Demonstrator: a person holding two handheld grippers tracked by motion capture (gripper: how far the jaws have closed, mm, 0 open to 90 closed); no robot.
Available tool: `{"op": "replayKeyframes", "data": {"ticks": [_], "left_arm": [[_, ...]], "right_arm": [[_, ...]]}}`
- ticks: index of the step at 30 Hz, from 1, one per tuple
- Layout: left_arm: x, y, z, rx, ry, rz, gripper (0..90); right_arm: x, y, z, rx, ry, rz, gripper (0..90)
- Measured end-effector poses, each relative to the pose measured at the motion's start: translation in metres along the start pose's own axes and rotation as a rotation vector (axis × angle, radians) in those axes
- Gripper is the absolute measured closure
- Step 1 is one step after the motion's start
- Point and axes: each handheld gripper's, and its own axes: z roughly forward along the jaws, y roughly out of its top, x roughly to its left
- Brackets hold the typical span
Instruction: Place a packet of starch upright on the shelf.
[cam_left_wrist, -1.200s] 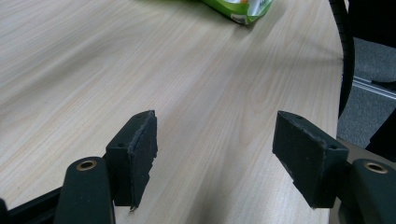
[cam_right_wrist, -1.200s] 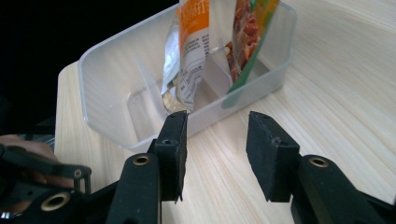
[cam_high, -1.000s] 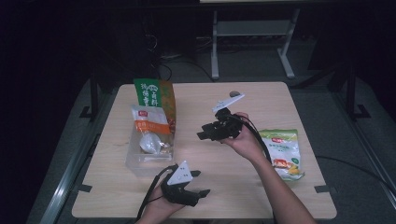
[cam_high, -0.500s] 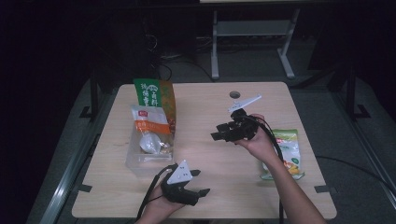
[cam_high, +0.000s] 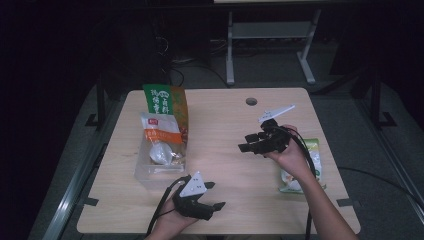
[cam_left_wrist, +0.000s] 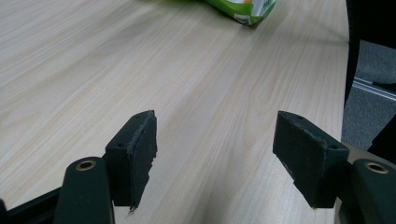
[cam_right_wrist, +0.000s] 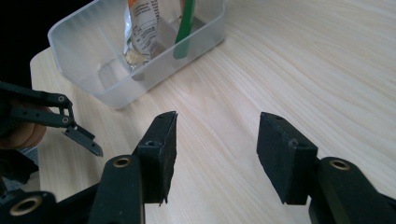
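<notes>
A clear plastic bin (cam_high: 150, 172) stands at the table's left with a white-and-orange packet (cam_high: 160, 132) and a green bag (cam_high: 162, 100) leaning in it. My right gripper (cam_high: 245, 142) hovers right of the table's middle and points left toward the bin (cam_right_wrist: 93, 79). Its jaws (cam_right_wrist: 217, 149) have just been opening, with bare wood between them. My left gripper (cam_high: 216, 195) rests open and empty near the front edge (cam_left_wrist: 215, 149). A green-and-white snack bag (cam_high: 314, 150) lies at the right, partly under the right forearm.
The wooden table (cam_high: 225, 120) has a cable hole (cam_high: 251, 101) at the back. A corner of the snack bag (cam_left_wrist: 243, 7) lies far ahead of the left jaws. A finger of the left gripper (cam_right_wrist: 84, 137) reaches in beside the bin. A metal stand (cam_high: 270, 35) is on the floor behind.
The right hand has carried its gripper to the right, away from the bin, and its jaws stand wider apart. The left gripper has stayed where it was.
</notes>
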Motion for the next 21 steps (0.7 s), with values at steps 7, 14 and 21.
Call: {"op": "replayKeyframes", "data": {"ticks": [7,14,21], "left_arm": [[-0.002,0.003,0.000,0.001,-0.006,-0.004,30.3],[-0.004,0.007,0.004,0.002,-0.015,-0.009,30.3],[-0.005,0.016,0.009,0.003,-0.021,-0.001,30.3]], "right_arm": [[-0.005,-0.014,-0.014,-0.004,-0.026,0.018,45.4],[-0.014,-0.034,-0.033,-0.003,-0.059,0.048,44.3],[-0.022,-0.051,-0.054,-0.011,-0.094,0.079,43.2]]}}
